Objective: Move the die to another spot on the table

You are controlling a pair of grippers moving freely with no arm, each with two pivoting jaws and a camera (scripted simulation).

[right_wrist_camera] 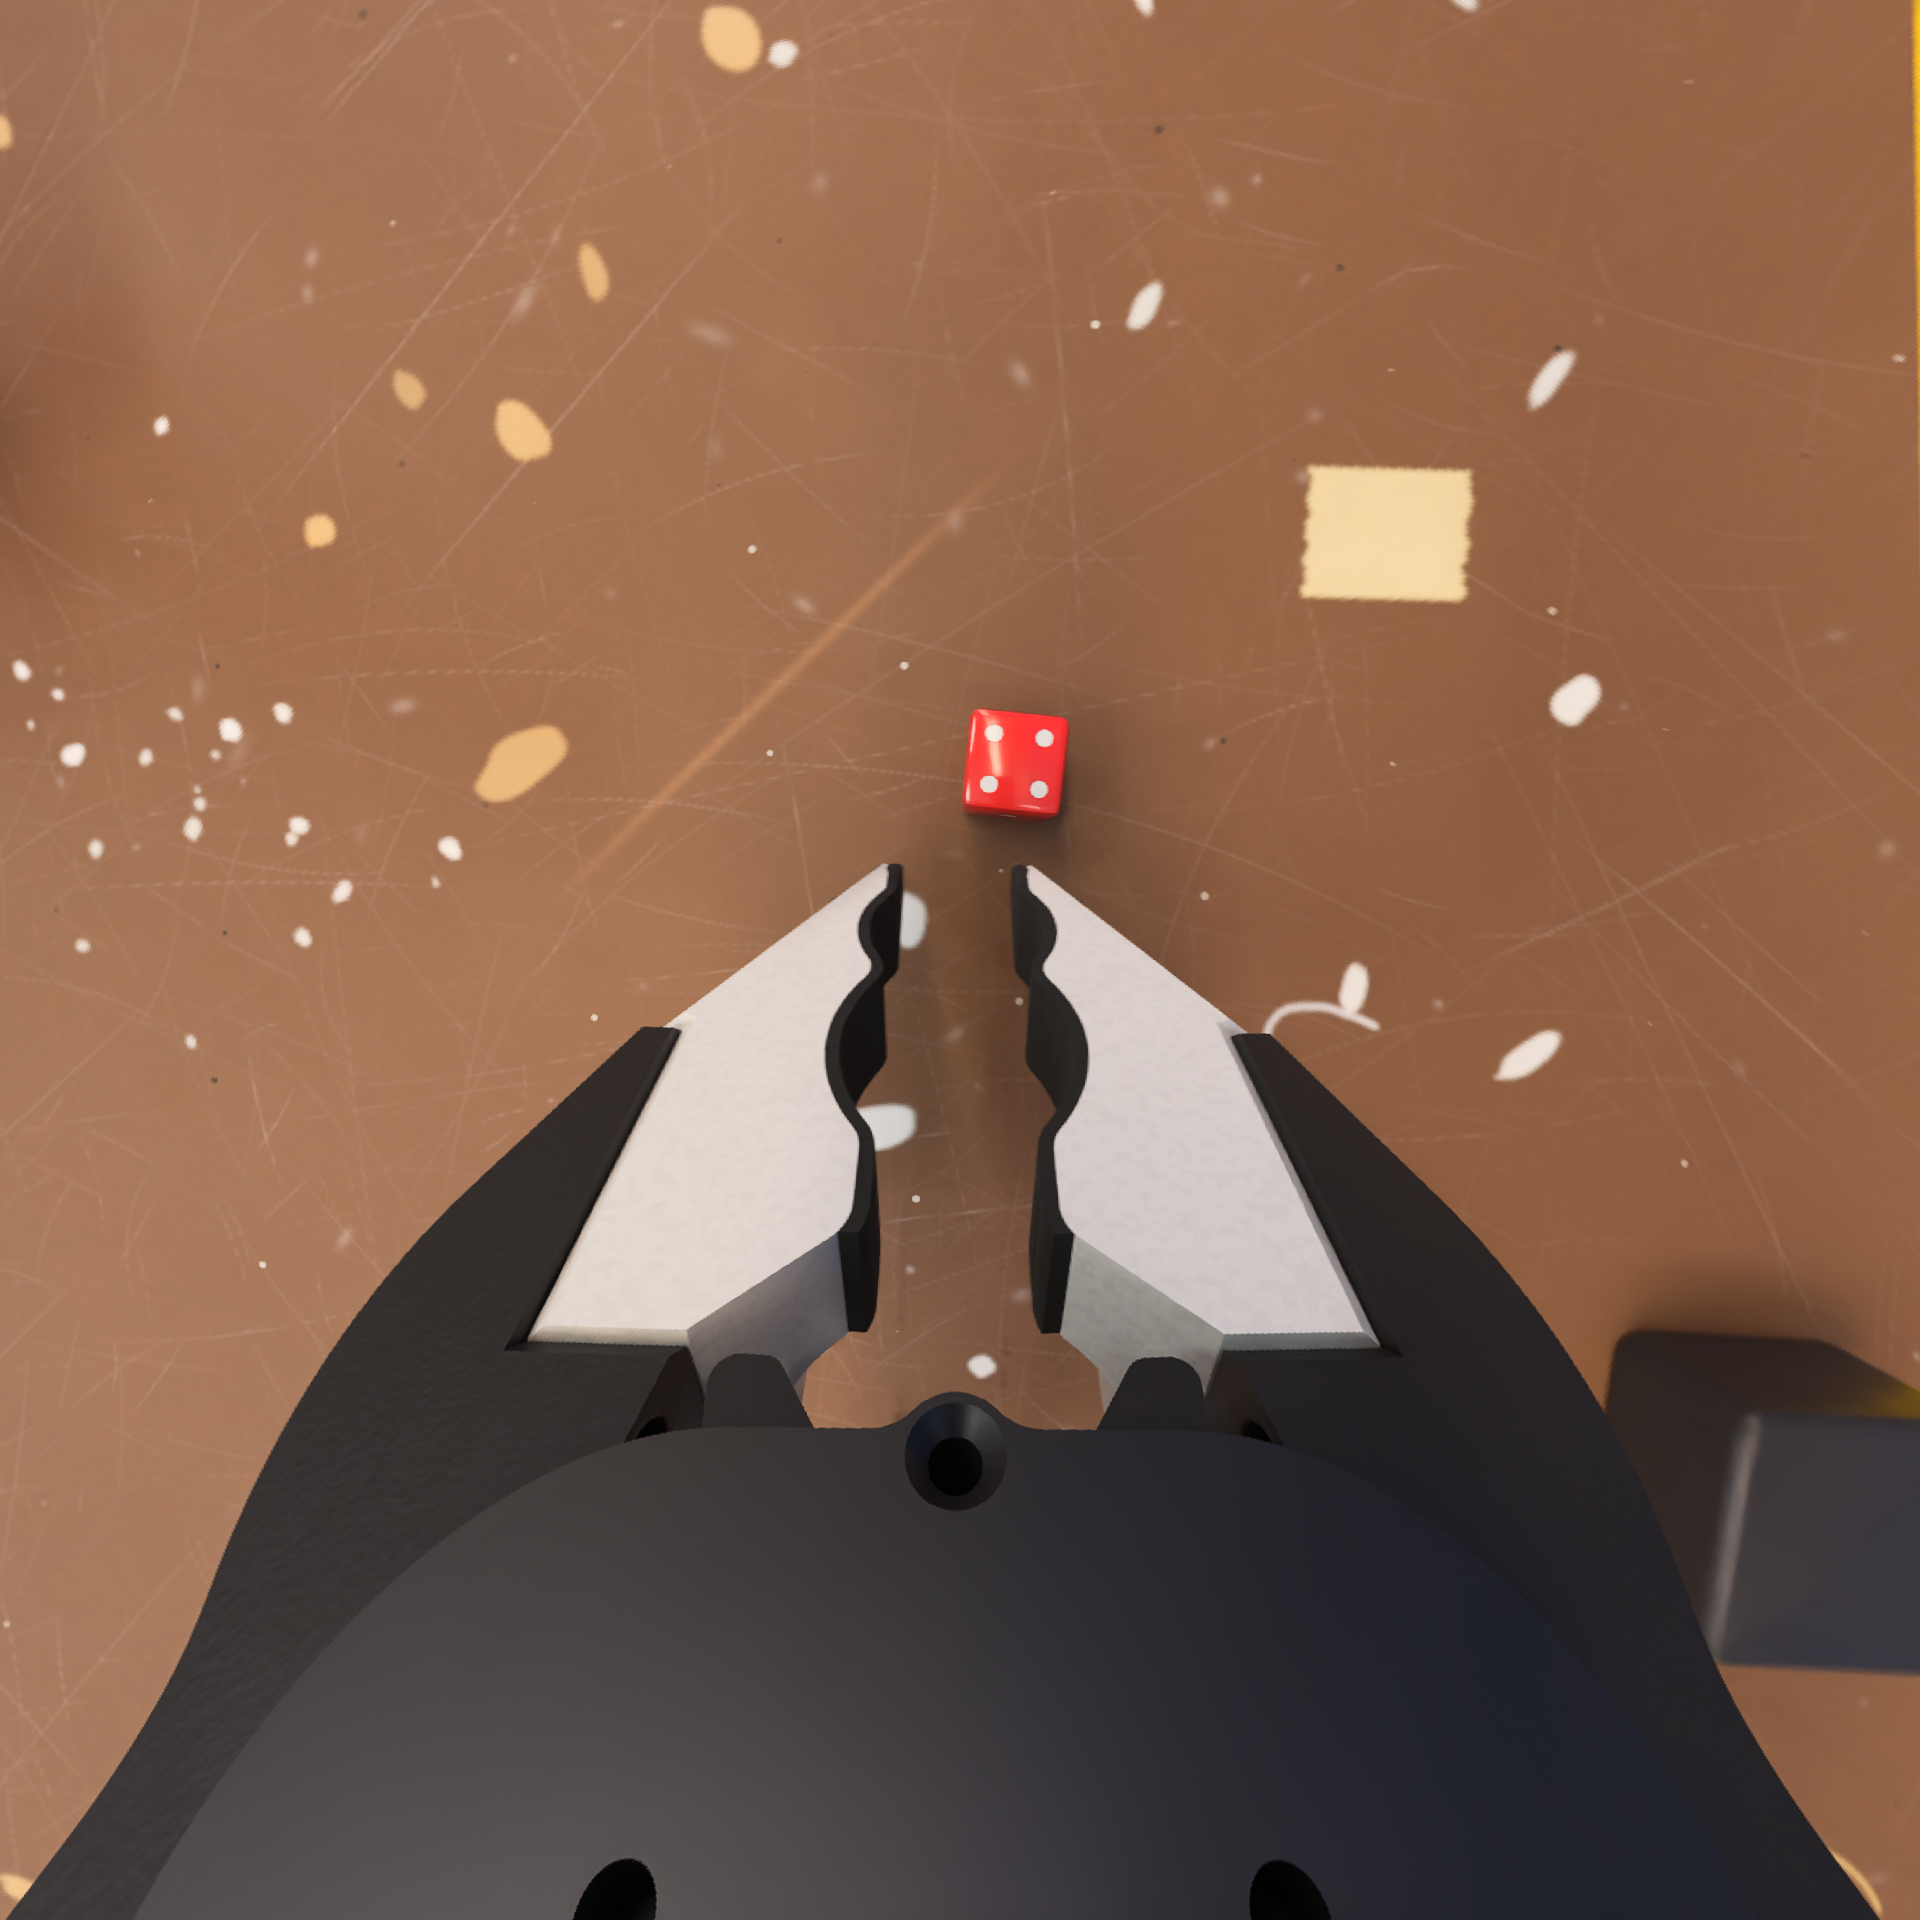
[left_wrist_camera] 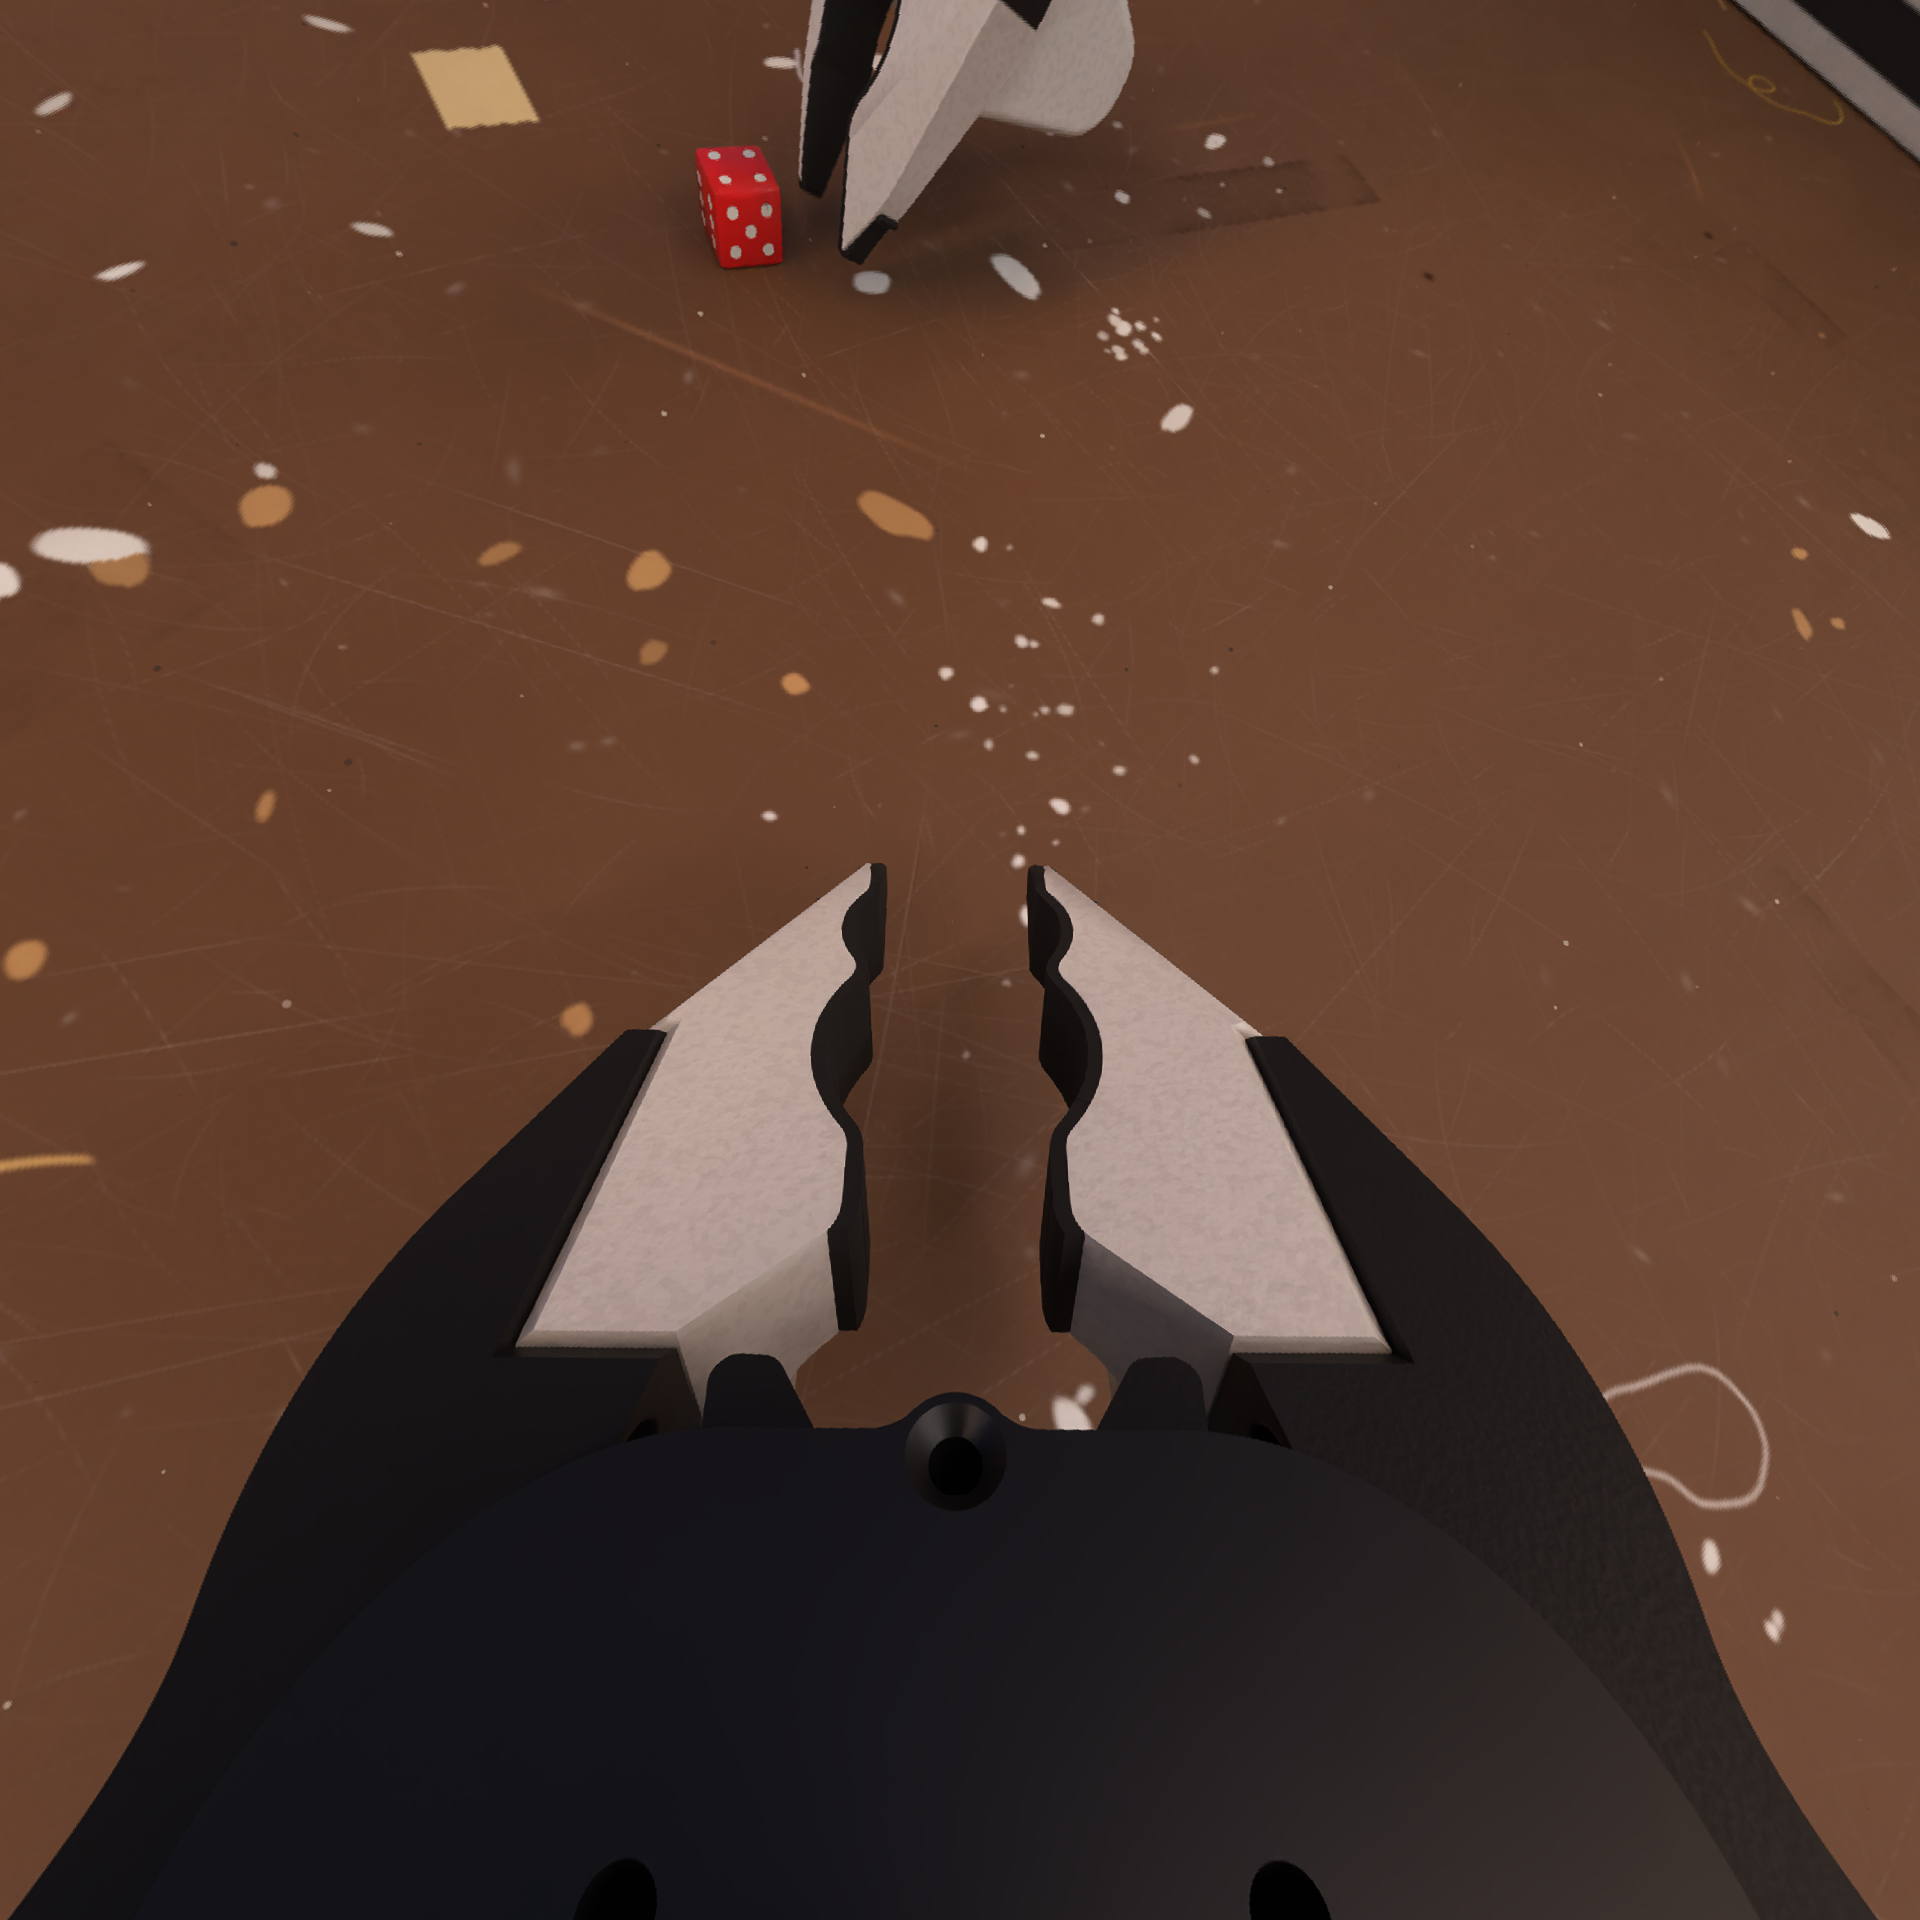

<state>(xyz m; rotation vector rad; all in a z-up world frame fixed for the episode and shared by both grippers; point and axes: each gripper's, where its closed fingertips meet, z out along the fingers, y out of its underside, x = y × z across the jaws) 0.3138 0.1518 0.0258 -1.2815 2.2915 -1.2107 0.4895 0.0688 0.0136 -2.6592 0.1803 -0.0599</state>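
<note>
Right claw [right_wrist_camera: 957, 868]: fingers apart, nothing between them. It points down at the table [right_wrist_camera: 1351, 260]. The red die [right_wrist_camera: 1015, 764] sits on the table just past the fingertips, slightly right of the gap's centreline, not touching either finger. Four white dots face up in the right wrist view. A pale yellow square patch [right_wrist_camera: 1386, 533] lies farther out, to the right of the die. A dark grey block [right_wrist_camera: 1813, 1527] sits at the right edge, beside the claw body.

Left claw [left_wrist_camera: 956, 868]: fingers apart, empty, low over the table [left_wrist_camera: 1455, 623]. The die [left_wrist_camera: 739, 207] is well ahead of it, slightly left of centre. The right claw [left_wrist_camera: 847, 218] stands just right of the die, tips close to the table, small gap to the die. Table is brown, scratched, with white and tan paint flecks.
</note>
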